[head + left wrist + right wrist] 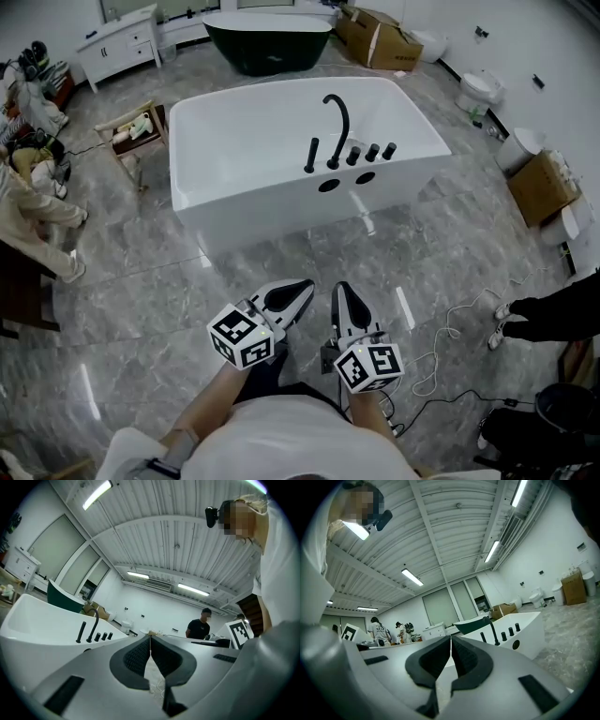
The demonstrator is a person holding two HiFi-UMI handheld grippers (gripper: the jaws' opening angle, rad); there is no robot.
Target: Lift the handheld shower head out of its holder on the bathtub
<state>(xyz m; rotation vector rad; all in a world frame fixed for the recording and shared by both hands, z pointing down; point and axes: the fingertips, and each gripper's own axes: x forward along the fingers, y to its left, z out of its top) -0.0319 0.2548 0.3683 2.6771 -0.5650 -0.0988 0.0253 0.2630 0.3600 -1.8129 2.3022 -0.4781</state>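
Ceiling lights (411,577): gripper views only

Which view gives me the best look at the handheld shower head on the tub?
The head view: the handheld shower head stands upright and unobstructed in its holder, left of the curved spout. Both gripper views show it only small and distant.

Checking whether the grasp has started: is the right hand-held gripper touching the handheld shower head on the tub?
Apart. The head view shows a stretch of floor between the right hand-held gripper and the shower head standing on the tub.
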